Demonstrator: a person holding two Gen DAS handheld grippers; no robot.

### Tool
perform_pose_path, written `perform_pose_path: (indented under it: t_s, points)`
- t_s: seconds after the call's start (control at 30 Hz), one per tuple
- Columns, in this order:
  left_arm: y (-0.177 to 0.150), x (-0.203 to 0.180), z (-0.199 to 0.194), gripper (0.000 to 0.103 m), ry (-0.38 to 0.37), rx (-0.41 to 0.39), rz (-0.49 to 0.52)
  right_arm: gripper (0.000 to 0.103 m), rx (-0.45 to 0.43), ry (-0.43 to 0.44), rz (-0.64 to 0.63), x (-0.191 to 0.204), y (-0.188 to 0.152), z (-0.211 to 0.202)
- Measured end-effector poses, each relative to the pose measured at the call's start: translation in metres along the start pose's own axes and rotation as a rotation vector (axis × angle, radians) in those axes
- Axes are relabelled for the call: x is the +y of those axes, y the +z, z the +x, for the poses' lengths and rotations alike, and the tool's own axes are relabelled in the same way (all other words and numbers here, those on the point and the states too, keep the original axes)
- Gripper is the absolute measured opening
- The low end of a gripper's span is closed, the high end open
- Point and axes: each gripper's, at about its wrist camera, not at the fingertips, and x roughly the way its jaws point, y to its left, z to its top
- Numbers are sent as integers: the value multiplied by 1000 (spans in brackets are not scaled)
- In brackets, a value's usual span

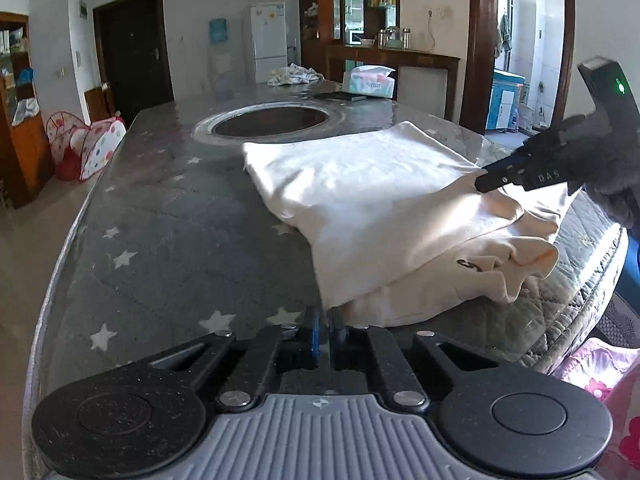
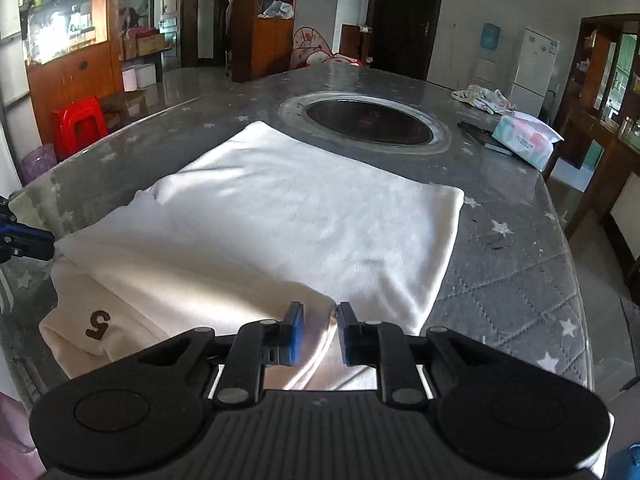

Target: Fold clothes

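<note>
Your left tool [image 1: 325, 322] sits bottom centre of its frame, fingers nearly together, gripping nothing, at the edge of the folded cream garment [image 1: 372, 204] lying centre-right on the tabletop [image 1: 160, 216]; your right tool [image 2: 318, 334] hovers over the garment's near edge, narrowly parted, holding nothing

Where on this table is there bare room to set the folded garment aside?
Bare table runs left of the cream garment, from the left gripper up to the round inset. A smaller bare strip lies right of the garment, before the tissue pack. The far corner is crowded: tissue pack, dark flat item, crumpled cloth.
</note>
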Motion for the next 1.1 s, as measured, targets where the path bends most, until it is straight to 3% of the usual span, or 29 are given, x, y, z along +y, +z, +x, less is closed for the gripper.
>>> perform_pose_path:
  t_s: [0.2, 0.4, 0.53, 0.63, 0.67, 0.7, 0.93, 1.0, 1.1]
  points:
    - [30, 15, -6, 7, -26, -43, -40, 19, -40, 25, 7, -3, 1, -16]
    - [59, -1, 32, 7, -92, -54, -32, 26, 1, 58, 49, -3, -9, -14]
    - [62, -6, 55, 7, -75, -32, -9, 26, 20, 70, 71, -5, -17, -20]
    - [64, -10, 72, 7, -60, -16, 8, 21, 38, 77, 69, -2, -22, -19]
    - [65, -11, 78, 7, -55, -10, 13, 7, 43, 69, 64, 0, -23, -18]
    - [63, -10, 81, 7, -43, -4, 17, 6, 45, 61, 60, 0, -24, -18]
    - [60, -6, 83, 9, 3, -4, 13, 5, 45, 23, 14, 4, -20, -25]
    - [60, -7, 82, 9, 5, -10, 13, 10, 27, 16, -1, 6, -15, -26]
    - [62, -10, 80, 9, 1, -17, 21, 10, -9, 84, -8, 15, -5, -20]
